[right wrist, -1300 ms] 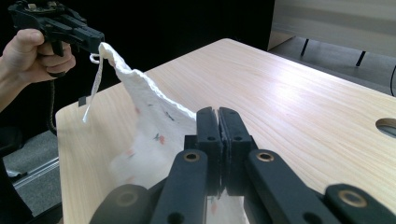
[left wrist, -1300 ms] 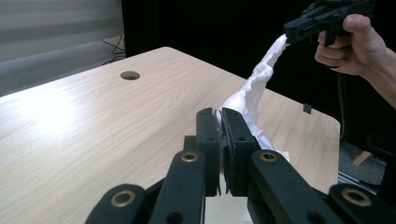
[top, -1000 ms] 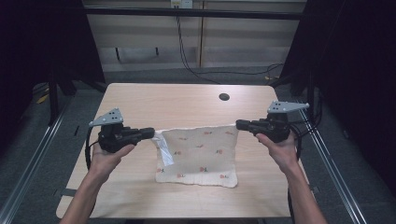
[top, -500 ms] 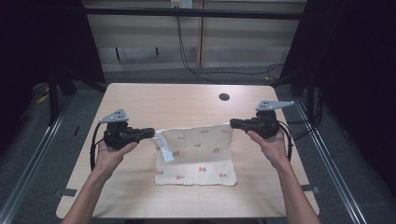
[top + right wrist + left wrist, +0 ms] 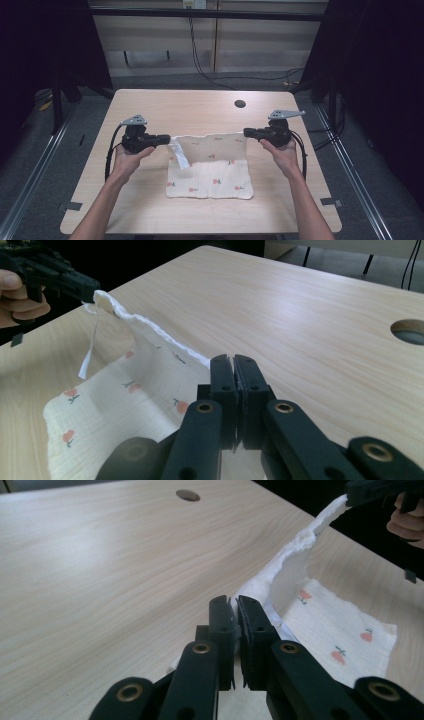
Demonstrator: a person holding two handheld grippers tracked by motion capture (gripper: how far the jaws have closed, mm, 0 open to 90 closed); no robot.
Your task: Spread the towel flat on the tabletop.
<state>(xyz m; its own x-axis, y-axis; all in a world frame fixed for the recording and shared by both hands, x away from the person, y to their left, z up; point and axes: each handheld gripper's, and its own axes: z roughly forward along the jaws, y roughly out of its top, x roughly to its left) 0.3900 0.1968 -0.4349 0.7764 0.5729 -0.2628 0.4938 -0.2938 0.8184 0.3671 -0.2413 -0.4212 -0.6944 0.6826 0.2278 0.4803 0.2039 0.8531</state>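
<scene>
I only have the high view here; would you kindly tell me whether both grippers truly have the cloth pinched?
Observer: Yes. In the left gripper view, the left gripper has its jaws shut on a corner of the cloth.
Operator: And the right one?
Observer: The right gripper is likewise shut on the opposite corner.
Operator: Is the edge between them taut?
Observer: Not quite; the held edge sags and wavers above the table.

Left hand-held gripper (image 5: 169, 139), right hand-held gripper (image 5: 246, 132), stretching printed cloth (image 5: 212, 167), wooden table (image 5: 150, 107)
</scene>
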